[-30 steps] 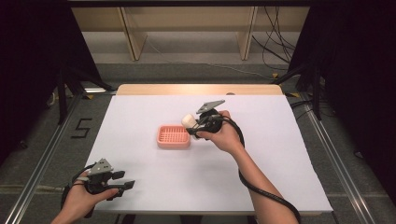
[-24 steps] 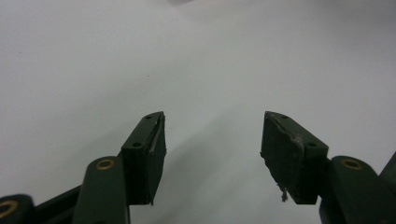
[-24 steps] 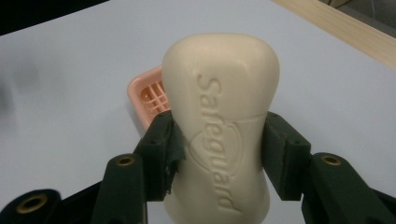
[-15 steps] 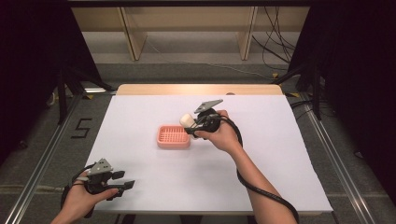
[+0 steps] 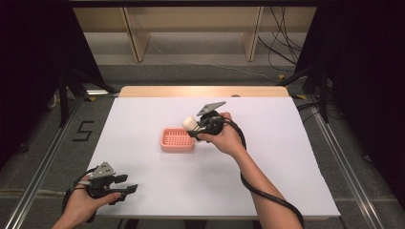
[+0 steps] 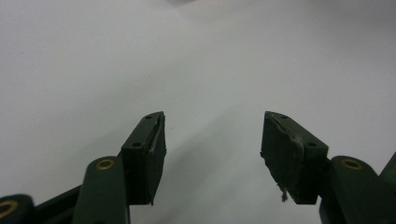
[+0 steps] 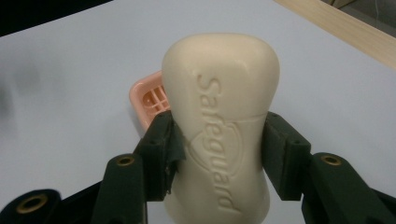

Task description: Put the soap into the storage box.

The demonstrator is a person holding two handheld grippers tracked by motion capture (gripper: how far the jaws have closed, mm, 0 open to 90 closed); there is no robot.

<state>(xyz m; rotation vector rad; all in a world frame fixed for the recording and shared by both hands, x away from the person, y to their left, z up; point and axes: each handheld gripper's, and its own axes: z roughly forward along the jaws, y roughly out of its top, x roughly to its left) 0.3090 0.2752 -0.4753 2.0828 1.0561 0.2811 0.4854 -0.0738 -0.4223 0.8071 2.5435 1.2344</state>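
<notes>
A cream bar of soap (image 7: 219, 121) with raised lettering is clamped across its waist by my right gripper (image 7: 217, 154). In the high view the same right gripper (image 5: 193, 128) holds the soap (image 5: 189, 123) above the right end of a pink slatted soap dish (image 5: 176, 139) lying mid-table. A corner of the dish (image 7: 148, 100) peeks out behind the soap in the right gripper view. My left gripper (image 5: 128, 186) rests low at the table's near left corner, jaws open. Its view looks along the left gripper (image 6: 212, 144), with nothing but bare white table between the pads.
The white table (image 5: 267, 157) has a wooden strip (image 5: 205, 91) along its far edge. Metal rails (image 5: 43, 162) run down both sides of the table. A wooden frame and loose cables (image 5: 277, 62) lie on the floor beyond.
</notes>
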